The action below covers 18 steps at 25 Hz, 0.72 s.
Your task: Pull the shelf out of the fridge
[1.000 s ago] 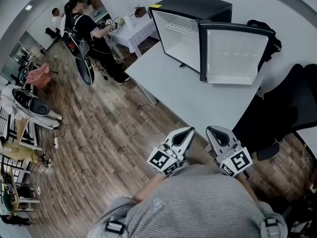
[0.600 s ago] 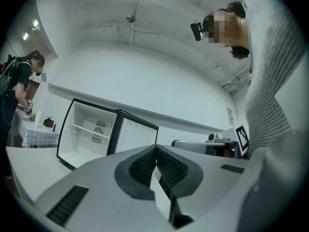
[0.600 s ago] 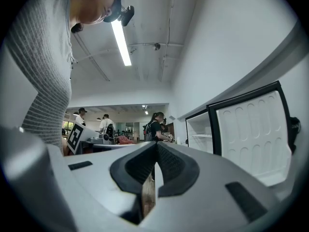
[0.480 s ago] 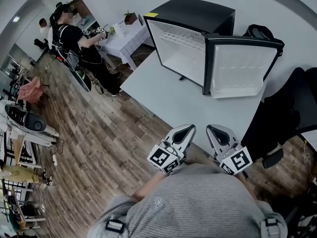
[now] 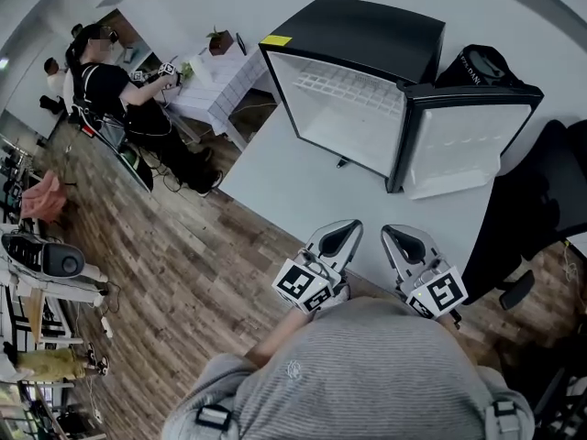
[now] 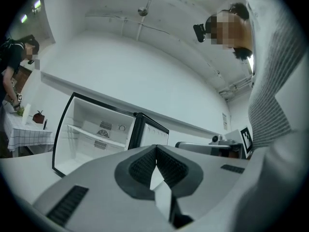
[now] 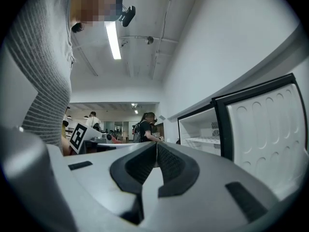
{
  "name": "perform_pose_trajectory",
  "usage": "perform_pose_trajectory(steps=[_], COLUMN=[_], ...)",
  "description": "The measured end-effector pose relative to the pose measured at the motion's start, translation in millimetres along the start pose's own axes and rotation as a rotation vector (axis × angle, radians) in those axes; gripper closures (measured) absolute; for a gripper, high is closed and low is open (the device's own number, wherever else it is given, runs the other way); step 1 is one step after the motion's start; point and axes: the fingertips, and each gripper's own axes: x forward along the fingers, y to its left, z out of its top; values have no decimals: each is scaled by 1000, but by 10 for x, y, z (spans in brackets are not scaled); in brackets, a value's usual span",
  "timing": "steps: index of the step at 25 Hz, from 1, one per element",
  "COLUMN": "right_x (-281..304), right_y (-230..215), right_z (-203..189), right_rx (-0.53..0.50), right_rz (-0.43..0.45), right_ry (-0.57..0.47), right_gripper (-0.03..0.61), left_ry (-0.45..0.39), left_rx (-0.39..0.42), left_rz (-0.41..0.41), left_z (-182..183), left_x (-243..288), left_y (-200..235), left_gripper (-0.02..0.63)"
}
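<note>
Over the table [image 5: 307, 191] edge, left gripper [image 5: 348, 229] and right gripper [image 5: 396, 235], fingers [image 6: 140, 167] together, hover far from the fridge [image 5: 367, 30].

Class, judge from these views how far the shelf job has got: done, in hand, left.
Done: the fridge door stands open. In hand: nothing yet; the left claw and right claw are shut, empty, short of the fridge. Left: reach in, grip the shelf sitting inside, pull it out.
</note>
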Motion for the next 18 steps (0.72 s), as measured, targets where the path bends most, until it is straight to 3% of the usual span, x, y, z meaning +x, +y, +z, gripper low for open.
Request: perform_pose_trajectory(steps=[4,10,18], right_x=[285,597,800], right_y=[-28,-58,-162], right_z=[-8,-38,-129], right_rx=[-10,-33,-48], right_rz=[-26,-72,-140], right_ry=[3,12,39], right_gripper=[566,565,565], left_ry=[-4,-48,-110], left_rx=[-76,-328,-693], left_rz=[-10,-11,-52], left_z=[75,250,293], left_x=[74,374,730], left_y=[379,1067,1571], left_gripper=[603,603,603])
